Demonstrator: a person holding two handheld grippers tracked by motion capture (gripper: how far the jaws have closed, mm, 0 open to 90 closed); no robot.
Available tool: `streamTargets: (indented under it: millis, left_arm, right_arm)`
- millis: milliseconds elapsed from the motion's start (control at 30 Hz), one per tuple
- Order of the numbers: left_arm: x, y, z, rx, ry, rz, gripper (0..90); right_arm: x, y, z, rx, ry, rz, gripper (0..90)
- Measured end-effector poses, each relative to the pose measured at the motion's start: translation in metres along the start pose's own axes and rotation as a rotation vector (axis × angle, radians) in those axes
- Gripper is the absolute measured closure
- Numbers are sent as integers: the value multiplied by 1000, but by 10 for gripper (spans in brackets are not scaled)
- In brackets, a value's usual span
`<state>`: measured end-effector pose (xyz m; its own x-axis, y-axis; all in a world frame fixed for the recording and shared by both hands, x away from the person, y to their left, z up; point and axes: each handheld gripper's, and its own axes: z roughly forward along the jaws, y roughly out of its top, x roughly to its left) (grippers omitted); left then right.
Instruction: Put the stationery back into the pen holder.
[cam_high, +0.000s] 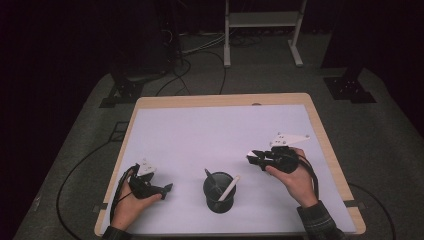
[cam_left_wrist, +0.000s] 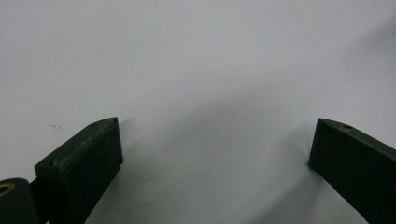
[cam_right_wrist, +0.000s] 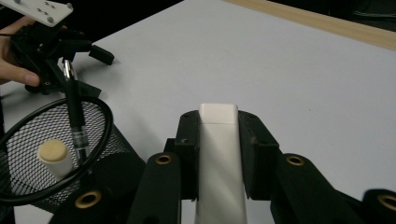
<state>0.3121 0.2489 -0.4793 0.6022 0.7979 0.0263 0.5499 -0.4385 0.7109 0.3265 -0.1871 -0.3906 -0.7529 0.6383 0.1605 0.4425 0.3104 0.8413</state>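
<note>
Nearest you, the black mesh cup (cam_high: 219, 192) stood on the bench (cam_high: 200, 130) between your hands, a dark pen (cam_high: 212, 180) and a cream-tipped white marker (cam_high: 229, 188) leaning inside it. Your left claw (cam_high: 168, 188) rested left of the cup, jaws spread wide with nothing between them. Farther back, right of the cup, your right claw (cam_high: 252, 157) was clamped on a white bar-shaped marker (cam_right_wrist: 219, 158), its long axis running along the jaws, tip aimed left toward the cup. That hand looked nearer the drop.
</note>
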Motion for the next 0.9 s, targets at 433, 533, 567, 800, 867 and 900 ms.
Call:
streamTargets:
  millis: [433, 533, 567, 800, 867, 900]
  left_arm:
    - [0, 0, 0, -1, -1, -4, 14]
    - [0, 0, 0, 0, -1, -2, 14]
    - [0, 0, 0, -1, 0, 0, 14]
    - [0, 0, 0, 0, -1, -4, 14]
    - [0, 0, 0, 0, 0, -2, 14]
    - [0, 0, 0, 0, -1, -4, 14]
  right_arm:
    - [32, 15, -10, -25, 59, -65, 704]
    - [40, 19, -13, -33, 67, -72, 705]
    - [43, 21, -14, -32, 70, -74, 705]
    - [59, 28, -16, -51, 104, -94, 704]
    - [64, 31, -14, -57, 114, -99, 705]
    - [66, 32, -13, -58, 120, -106, 704]
